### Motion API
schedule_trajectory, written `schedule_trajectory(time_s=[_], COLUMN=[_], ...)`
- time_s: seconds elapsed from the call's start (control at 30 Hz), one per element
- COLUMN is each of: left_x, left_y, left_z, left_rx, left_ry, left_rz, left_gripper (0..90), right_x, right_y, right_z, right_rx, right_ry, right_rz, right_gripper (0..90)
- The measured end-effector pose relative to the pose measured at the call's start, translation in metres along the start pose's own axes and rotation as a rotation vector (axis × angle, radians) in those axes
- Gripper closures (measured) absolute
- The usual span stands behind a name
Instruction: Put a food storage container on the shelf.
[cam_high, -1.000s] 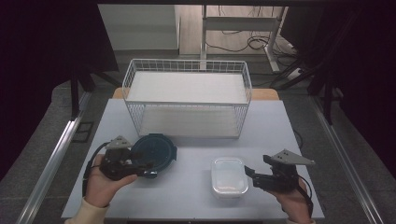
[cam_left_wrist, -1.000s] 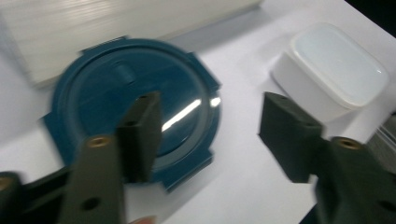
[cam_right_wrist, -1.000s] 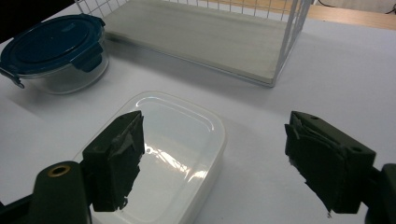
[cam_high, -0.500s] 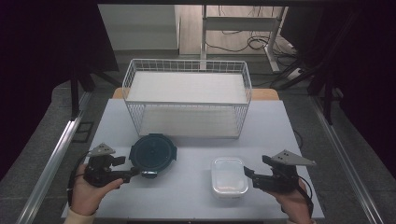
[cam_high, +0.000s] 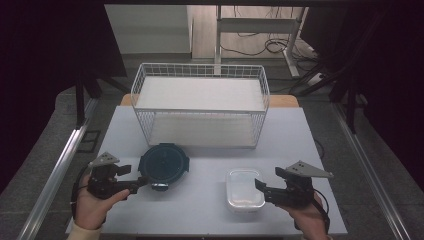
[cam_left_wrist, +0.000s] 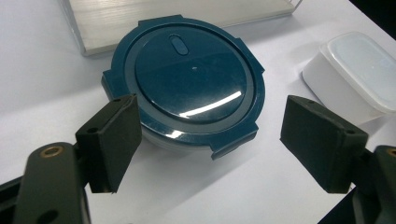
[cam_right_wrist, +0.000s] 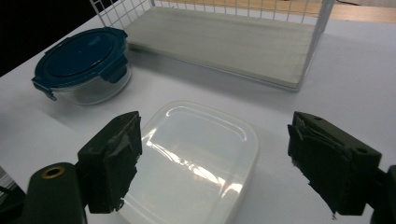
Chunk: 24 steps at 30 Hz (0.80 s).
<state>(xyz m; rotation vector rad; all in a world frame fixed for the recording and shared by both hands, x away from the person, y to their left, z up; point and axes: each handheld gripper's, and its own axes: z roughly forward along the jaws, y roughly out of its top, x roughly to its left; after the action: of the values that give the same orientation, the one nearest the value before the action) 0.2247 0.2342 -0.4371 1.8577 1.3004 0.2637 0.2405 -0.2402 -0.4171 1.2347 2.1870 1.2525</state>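
Note:
A round glass container with a dark blue lid (cam_high: 163, 165) (cam_left_wrist: 187, 88) (cam_right_wrist: 81, 65) stands on the white table in front of the basket. My left gripper (cam_high: 140, 184) (cam_left_wrist: 210, 135) lies level at its left, and the jaws have just been opening. The container's near edge sits between them, and the pads (cam_left_wrist: 112, 135) do not press on it. A white rectangular box with a clear lid (cam_high: 244, 189) (cam_left_wrist: 355, 70) (cam_right_wrist: 196, 158) lies to the right. My right gripper (cam_high: 260, 187) (cam_right_wrist: 215, 158) is open, its jaws astride the box's near end without touching.
A white wire basket (cam_high: 200, 111) (cam_right_wrist: 317, 42) with a pale board floor (cam_left_wrist: 177, 18) stands at the table's back middle. Bare white tabletop (cam_high: 205, 210) runs between the two containers. Dark floor, cables and a metal rail surround the table.
My left gripper drew back to the left, away from the round container, and its jaws widened. The container stayed in place. The right gripper and the white box have not moved.

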Motion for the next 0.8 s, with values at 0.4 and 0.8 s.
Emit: schedule_trajectory(time_s=[0.4,0.8], left_x=[0.008,0.015], left_y=[0.003,0.004], left_z=[0.005,0.004], left_rx=[0.000,-0.006], left_ry=[-0.027,-0.036], left_rz=[-0.019,-0.044], left_gripper=[17.0,15.6], right_x=[0.030,0.071], right_y=[0.010,0.029], right_z=[0.002,0.024], right_rx=[-0.011,-0.010], right_ry=[0.029,0.106], right_rz=[0.001,0.005], right_gripper=[15.6,13.3])
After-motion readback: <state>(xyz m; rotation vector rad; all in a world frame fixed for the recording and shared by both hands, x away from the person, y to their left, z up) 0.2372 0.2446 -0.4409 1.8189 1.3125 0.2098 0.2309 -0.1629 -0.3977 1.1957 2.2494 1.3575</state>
